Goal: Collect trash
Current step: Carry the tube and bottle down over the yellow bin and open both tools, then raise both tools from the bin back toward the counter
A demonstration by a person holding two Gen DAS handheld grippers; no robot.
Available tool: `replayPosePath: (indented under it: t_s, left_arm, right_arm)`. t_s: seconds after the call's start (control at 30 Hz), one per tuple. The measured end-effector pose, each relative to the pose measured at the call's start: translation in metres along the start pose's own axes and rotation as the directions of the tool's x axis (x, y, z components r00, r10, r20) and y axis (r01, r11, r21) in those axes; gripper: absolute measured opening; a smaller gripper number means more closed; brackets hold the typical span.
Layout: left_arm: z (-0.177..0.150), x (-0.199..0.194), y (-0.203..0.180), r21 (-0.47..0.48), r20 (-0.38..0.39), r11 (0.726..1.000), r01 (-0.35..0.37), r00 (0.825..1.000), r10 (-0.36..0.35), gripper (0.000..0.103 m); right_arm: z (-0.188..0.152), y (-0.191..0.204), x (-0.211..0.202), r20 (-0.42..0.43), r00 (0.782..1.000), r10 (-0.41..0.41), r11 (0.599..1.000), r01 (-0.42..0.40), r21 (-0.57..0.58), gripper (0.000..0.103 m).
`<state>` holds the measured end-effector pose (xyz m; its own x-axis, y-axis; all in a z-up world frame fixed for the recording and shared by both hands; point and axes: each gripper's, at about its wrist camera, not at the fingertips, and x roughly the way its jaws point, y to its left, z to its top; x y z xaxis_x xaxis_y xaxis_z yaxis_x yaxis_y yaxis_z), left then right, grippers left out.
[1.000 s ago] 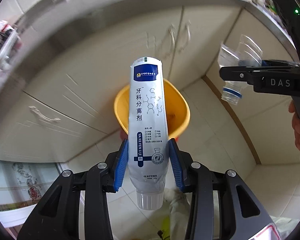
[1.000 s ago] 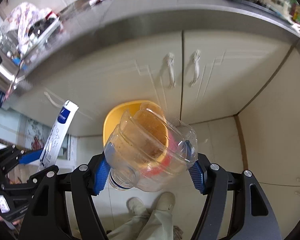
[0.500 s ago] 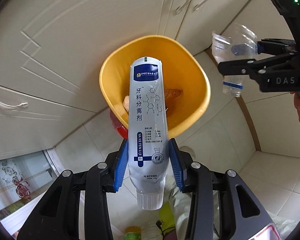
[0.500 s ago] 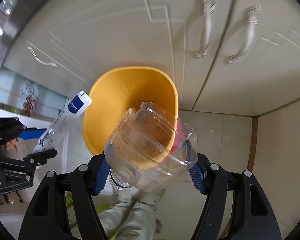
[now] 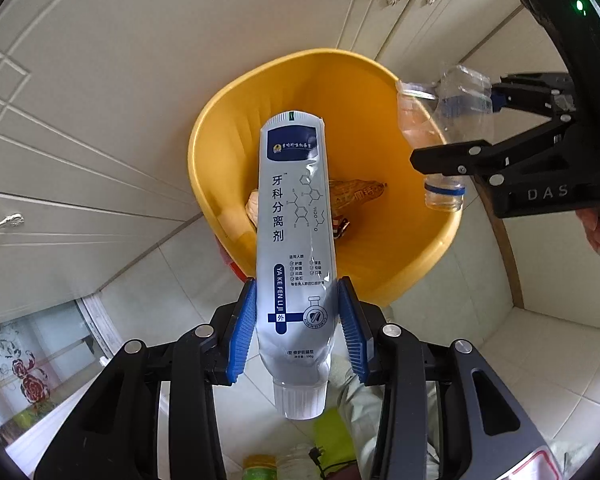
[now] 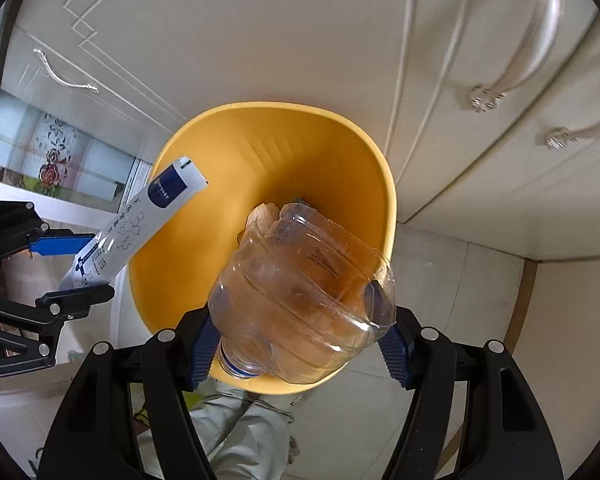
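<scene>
Both my hands have dropped toward the yellow bin, which now fills far more of each view, so I judge the 2 pieces of trash are about ready to release. My left gripper clamps the toothpaste tube above the bin's near rim. My right gripper grips the crushed clear bottle over its mouth.
</scene>
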<state>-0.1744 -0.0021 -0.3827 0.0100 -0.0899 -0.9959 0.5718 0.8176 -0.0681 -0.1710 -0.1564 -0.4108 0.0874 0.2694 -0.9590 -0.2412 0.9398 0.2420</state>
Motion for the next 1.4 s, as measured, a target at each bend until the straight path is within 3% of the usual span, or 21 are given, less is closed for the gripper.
replayPosePath:
  t_s: [0.33, 0.4, 0.47, 0.5, 1.07, 1.4]
  left_arm:
    - [0.001, 0.006, 0.002, -0.014, -0.014, 1.0, 0.024, 1.0, -0.025, 0.041]
    - [0.0, 0.005, 0.002, -0.019, -0.011, 0.999, 0.03, 0.999, -0.03, 0.048]
    - [-0.001, 0.002, 0.001, -0.018, -0.004, 1.0, 0.018, 1.0, -0.018, 0.067]
    - [-0.001, 0.0, 0.001, -0.018, 0.004, 1.0, 0.009, 1.0, -0.009, 0.069]
    - [-0.003, -0.015, 0.004, -0.037, 0.038, 0.999, 0.02, 0.999, -0.018, 0.068]
    - [-0.019, -0.075, -0.008, -0.066, 0.093, 0.998, 0.007, 0.996, -0.001, 0.068]
  right_arm:
    - [0.007, -0.003, 0.009, -0.014, 1.0, 0.018, 1.0, -0.019, -0.018, 0.071]
    - [0.007, -0.005, 0.008, -0.014, 1.0, 0.026, 1.0, -0.026, -0.01, 0.076]
    - [0.006, -0.006, 0.006, -0.005, 1.0, 0.013, 1.0, -0.013, -0.003, 0.085]
    - [0.005, -0.007, 0.004, -0.001, 1.0, 0.011, 1.0, -0.011, -0.004, 0.085]
    - [-0.004, 0.001, -0.024, 0.053, 0.999, 0.008, 1.0, -0.009, 0.022, 0.085]
    - [-0.018, 0.017, -0.114, 0.173, 0.984, 0.043, 0.998, -0.051, 0.041, 0.085]
